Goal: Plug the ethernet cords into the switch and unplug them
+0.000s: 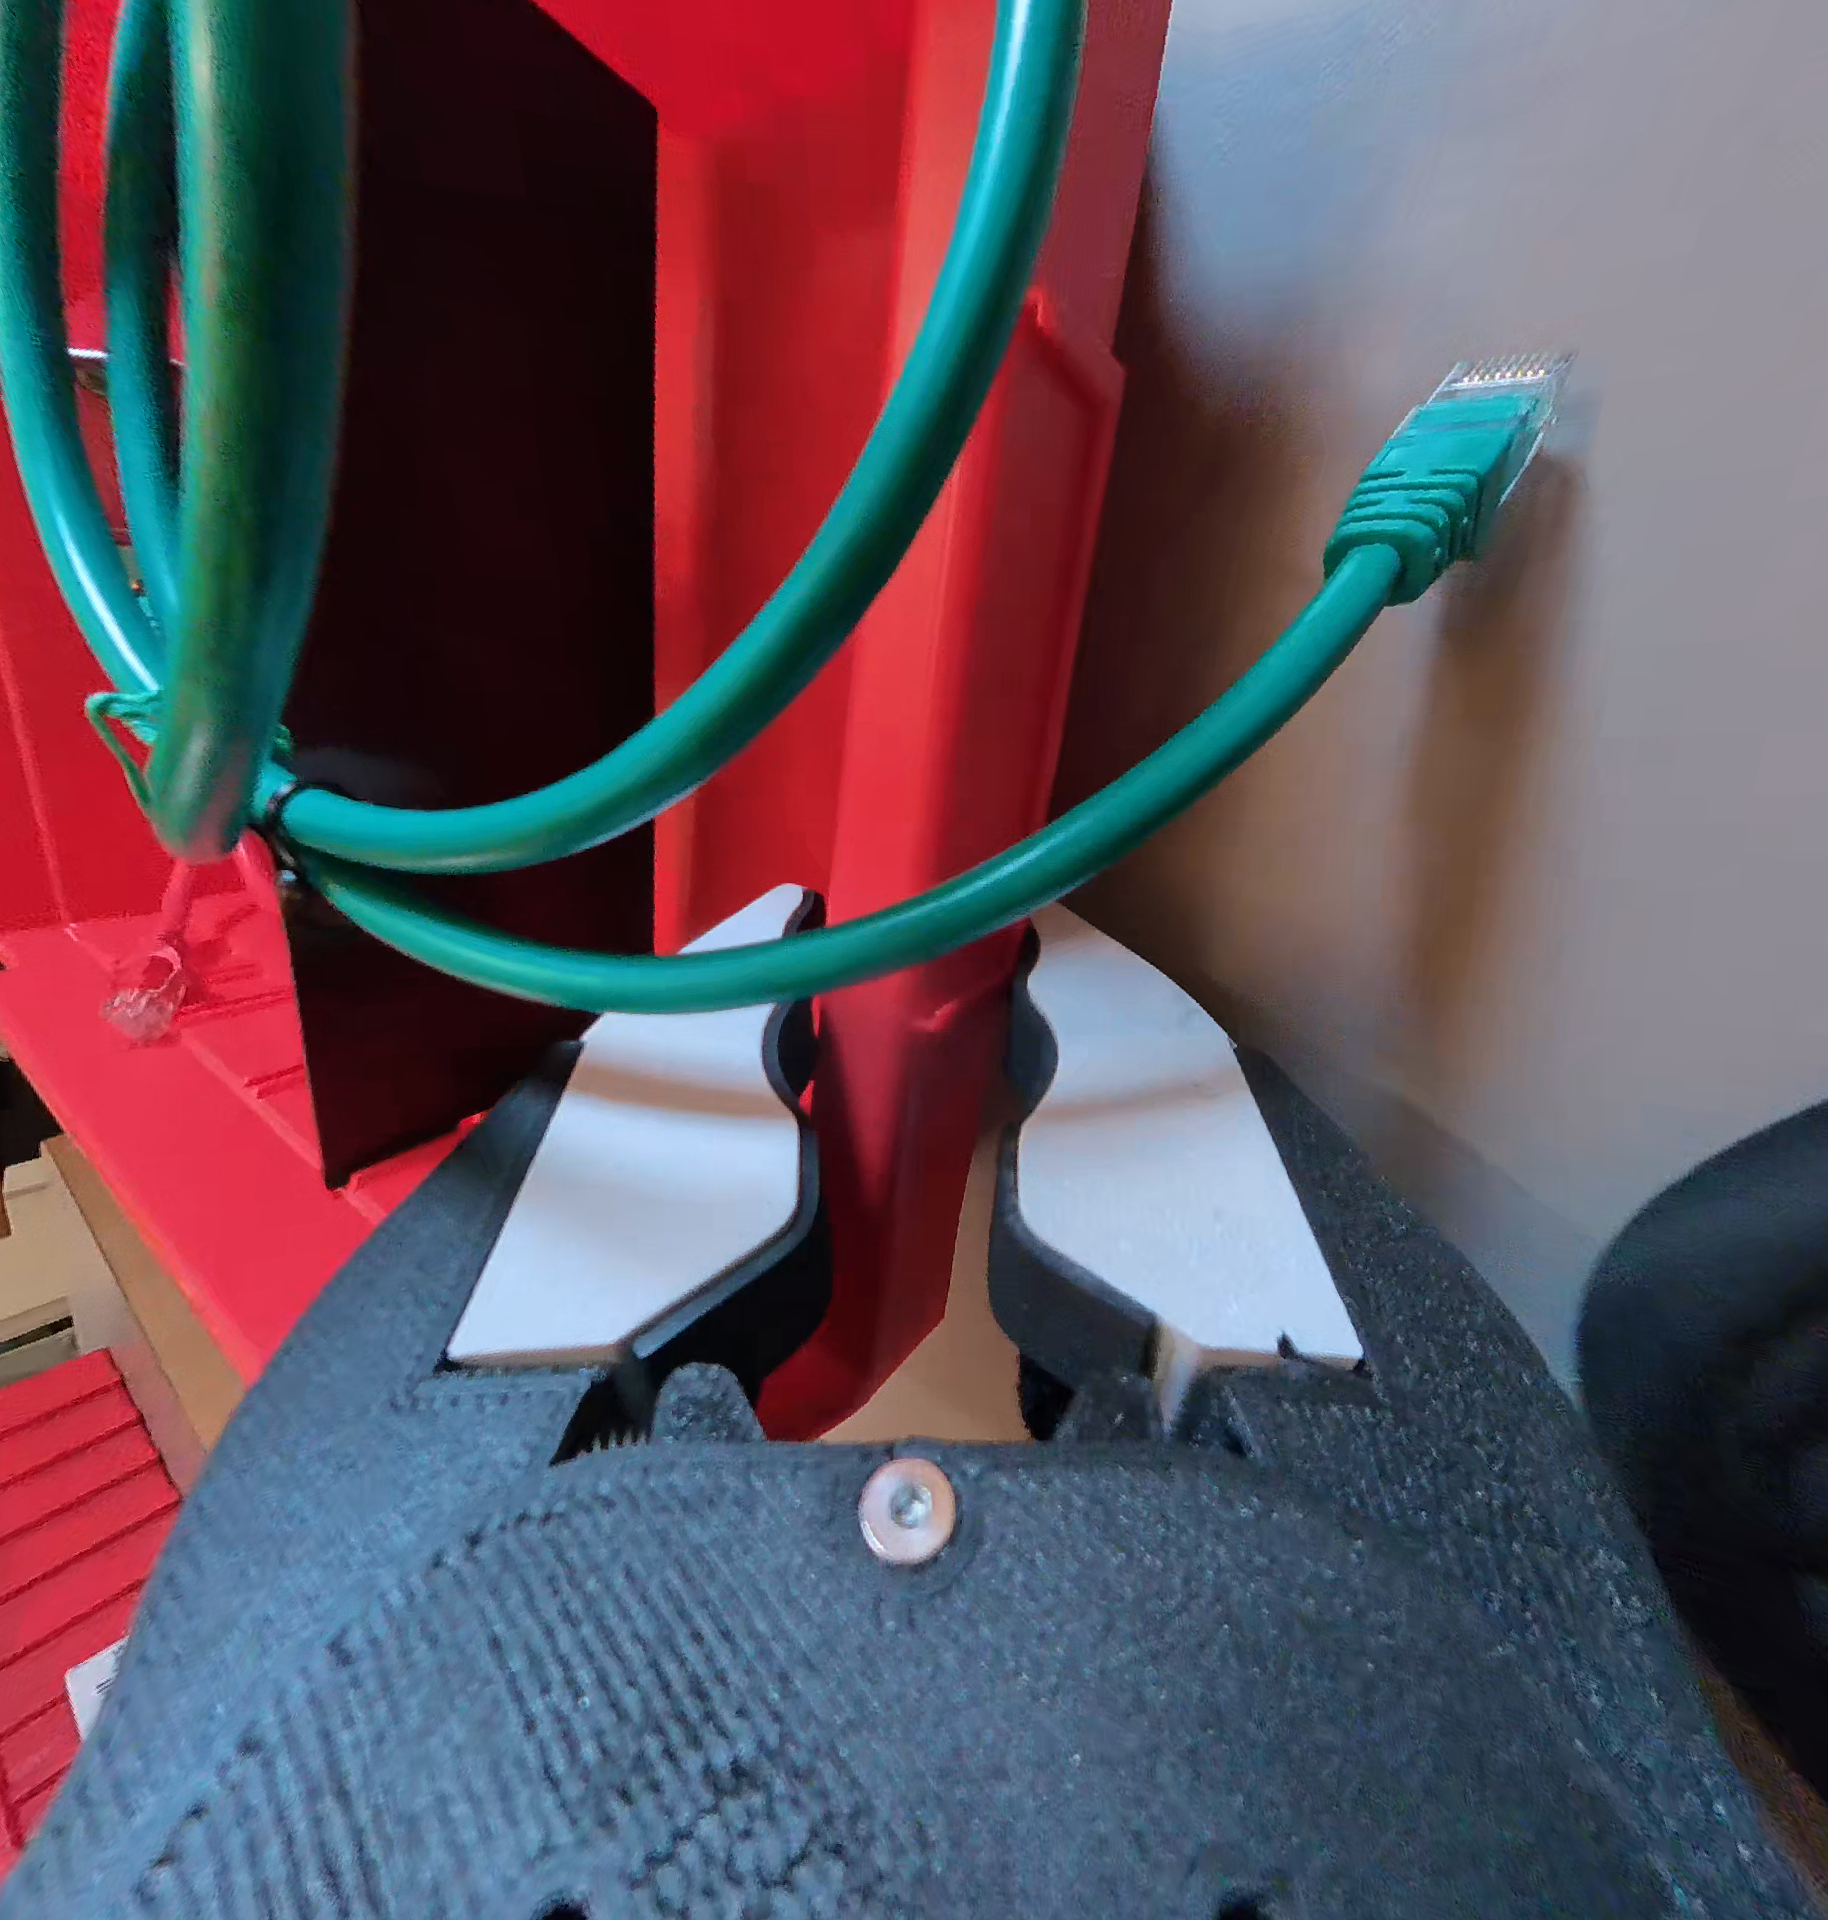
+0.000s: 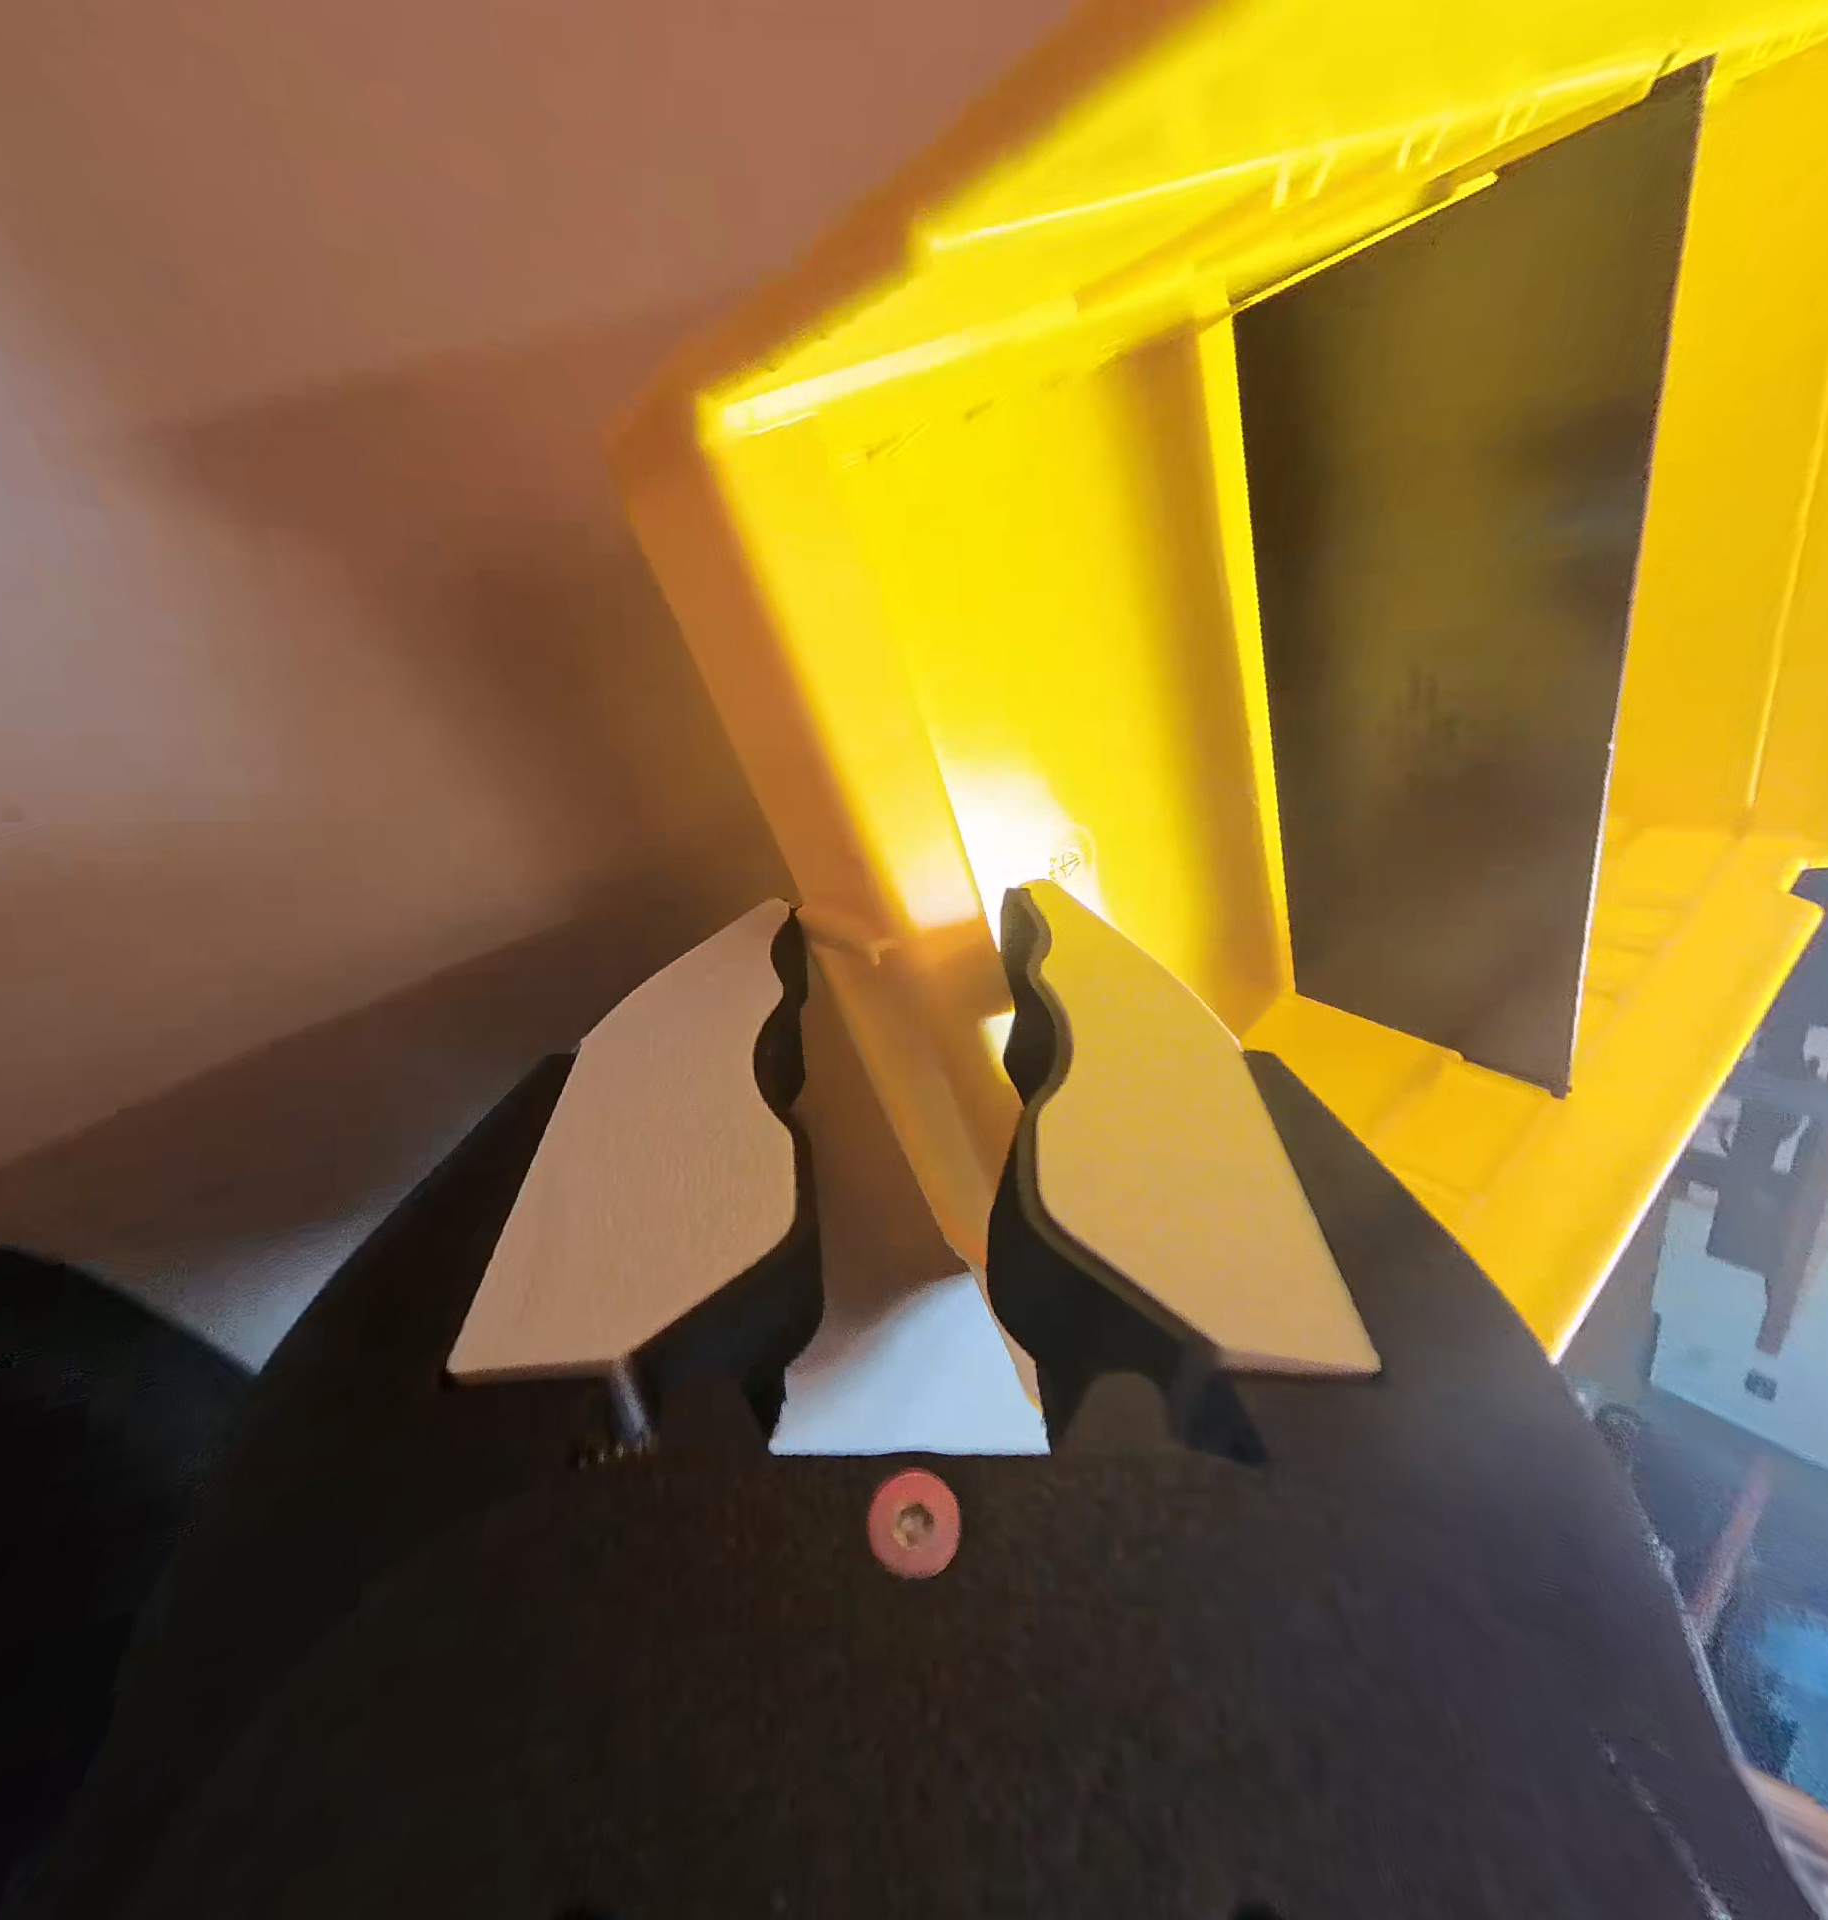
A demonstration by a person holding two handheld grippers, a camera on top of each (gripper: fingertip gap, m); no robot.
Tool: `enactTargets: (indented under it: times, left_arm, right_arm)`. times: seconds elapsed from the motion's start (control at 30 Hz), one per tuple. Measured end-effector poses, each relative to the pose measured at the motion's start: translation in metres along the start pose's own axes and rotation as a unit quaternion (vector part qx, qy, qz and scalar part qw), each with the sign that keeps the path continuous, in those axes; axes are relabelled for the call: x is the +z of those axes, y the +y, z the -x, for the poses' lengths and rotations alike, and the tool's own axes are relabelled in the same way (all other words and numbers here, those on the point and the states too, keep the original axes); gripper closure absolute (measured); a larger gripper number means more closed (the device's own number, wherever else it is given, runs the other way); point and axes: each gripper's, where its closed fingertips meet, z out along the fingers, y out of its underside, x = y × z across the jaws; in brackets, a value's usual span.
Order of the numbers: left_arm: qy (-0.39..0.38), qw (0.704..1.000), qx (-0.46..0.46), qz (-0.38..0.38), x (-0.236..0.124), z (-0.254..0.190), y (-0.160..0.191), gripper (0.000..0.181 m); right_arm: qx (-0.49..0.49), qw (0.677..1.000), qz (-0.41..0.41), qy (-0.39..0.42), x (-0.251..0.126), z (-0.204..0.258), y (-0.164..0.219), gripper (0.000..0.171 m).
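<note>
Red bin wall (image 1: 920, 1091) is clamped in the left claw (image 1: 915, 987); green ethernet cord (image 1: 889, 940) is draped just beyond its tips. Yellow bin wall (image 2: 889, 1039) is clamped in the right claw (image 2: 905, 966).

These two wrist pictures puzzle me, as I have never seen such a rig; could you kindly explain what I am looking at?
A person holds a two-finger gripper in each hand, and a camera on each looks forward along its fingers. In the left wrist view, the left gripper is closed on the wall of a red bin; a coiled green ethernet cord hangs out of it, its plug free in the air. In the right wrist view, the right gripper grips the wall of a yellow bin. No switch is visible.
</note>
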Motion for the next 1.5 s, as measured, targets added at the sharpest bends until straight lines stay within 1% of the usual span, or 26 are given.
enactTargets:
  times: [0.07,0.13,0.2,0.27,0.37,0.4,0.5,0.6,0.7,0.9,1.03,1.27,1.3,1.33,1.37,1.4,1.43,1.5]
  left_arm:
    - [-0.007,1.0,-0.006,-0.013,0.003,0.008,0.008,0.147]
    - [-0.014,1.0,-0.002,-0.023,0.005,0.015,0.014,0.147]
    - [-0.016,0.999,-0.004,-0.028,0.007,0.021,0.019,0.147]
    - [-0.018,0.999,0.001,-0.03,0.01,0.025,0.021,0.147]
    - [-0.015,0.999,0.003,-0.031,0.013,0.031,0.023,0.147]
    - [-0.015,0.999,0.004,-0.031,0.015,0.033,0.023,0.147]
    - [-0.012,0.999,0.008,-0.033,0.018,0.038,0.024,0.147]
    - [-0.012,0.999,0.004,-0.031,0.023,0.045,0.024,0.148]
    - [-0.016,1.0,-0.001,-0.026,0.027,0.051,0.026,0.147]
    - [-0.022,0.999,-0.007,-0.024,0.032,0.059,0.029,0.147]
    - [-0.022,0.999,-0.01,-0.022,0.032,0.061,0.03,0.147]
    - [-0.024,1.0,-0.011,-0.012,0.033,0.061,0.03,0.147]
    - [-0.025,0.999,-0.012,-0.016,0.032,0.061,0.029,0.146]
    - [-0.021,0.999,-0.017,-0.032,0.029,0.059,0.025,0.141]
    - [-0.02,0.998,-0.029,-0.053,0.022,0.059,0.02,0.137]
    - [-0.019,0.996,-0.041,-0.076,0.013,0.059,0.015,0.135]
    - [-0.017,0.994,-0.051,-0.099,0.002,0.058,0.01,0.133]
    - [-0.004,0.987,-0.076,-0.14,-0.019,0.053,0.003,0.133]
  right_arm:
    - [0.014,1.0,0.012,0.018,-0.005,0.004,0.007,0.135]
    - [0.05,0.998,0.033,0.035,-0.007,0.004,0.013,0.135]
    - [0.092,0.992,0.053,0.062,-0.007,-0.001,0.016,0.135]
    - [0.109,0.987,0.072,0.089,-0.002,-0.01,0.017,0.135]
    - [0.082,0.986,0.093,0.111,0.013,-0.026,0.023,0.137]
    - [0.071,0.987,0.088,0.116,0.017,-0.033,0.024,0.138]
    - [0.054,0.99,0.08,0.107,0.03,-0.049,0.025,0.139]
    - [0.058,0.993,0.065,0.084,0.039,-0.059,0.025,0.14]
    - [0.033,0.995,0.046,0.083,0.05,-0.069,0.028,0.138]
    - [-0.017,0.995,0.014,0.099,0.051,-0.074,0.033,0.138]
    - [-0.054,0.994,-0.035,0.089,0.047,-0.069,0.03,0.14]
    - [-0.049,0.994,-0.022,0.092,0.053,-0.076,0.03,0.139]
    - [-0.041,0.994,-0.018,0.096,0.052,-0.077,0.03,0.137]
    - [-0.022,0.995,-0.014,0.097,0.049,-0.076,0.03,0.128]
    - [0.01,0.996,-0.025,0.089,0.043,-0.072,0.027,0.115]
    - [0.05,0.994,-0.055,0.074,0.034,-0.066,0.018,0.109]
    - [0.086,0.99,-0.095,0.061,0.021,-0.059,0.007,0.107]
    - [0.14,0.974,-0.17,0.054,-0.007,-0.051,-0.012,0.108]
